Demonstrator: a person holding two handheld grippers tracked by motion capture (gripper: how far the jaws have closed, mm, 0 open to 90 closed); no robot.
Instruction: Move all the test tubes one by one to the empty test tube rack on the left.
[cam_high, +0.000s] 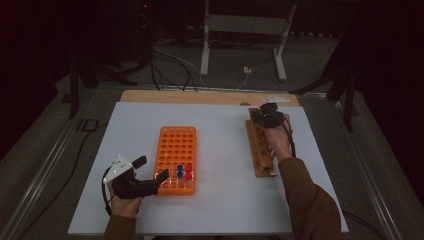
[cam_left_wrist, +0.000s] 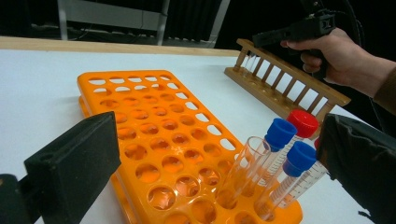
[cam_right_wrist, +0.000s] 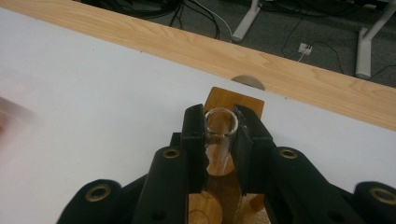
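Note:
My right gripper (cam_right_wrist: 220, 122) is shut on the open top of a clear glass tube (cam_right_wrist: 219, 140), which stands in the far end of a wooden rack (cam_high: 260, 147). From above, the right gripper (cam_high: 265, 116) hovers over that far end. The orange rack (cam_high: 177, 150) lies mid-table, with blue- and red-capped tubes (cam_high: 184, 171) in its near right corner. My left gripper (cam_high: 151, 168) is open at the rack's near left corner, its jaws on either side of that end. In the left gripper view, an uncapped clear tube (cam_left_wrist: 245, 163) leans beside the blue-capped (cam_left_wrist: 280, 131) and red-capped (cam_left_wrist: 302, 122) ones.
A white sheet (cam_high: 220, 200) covers the table, and a bare wooden strip (cam_high: 200, 97) runs along its far edge. Beyond it are cables and a stand's legs (cam_high: 242, 45) on the floor. Most holes of the orange rack (cam_left_wrist: 154, 121) hold nothing.

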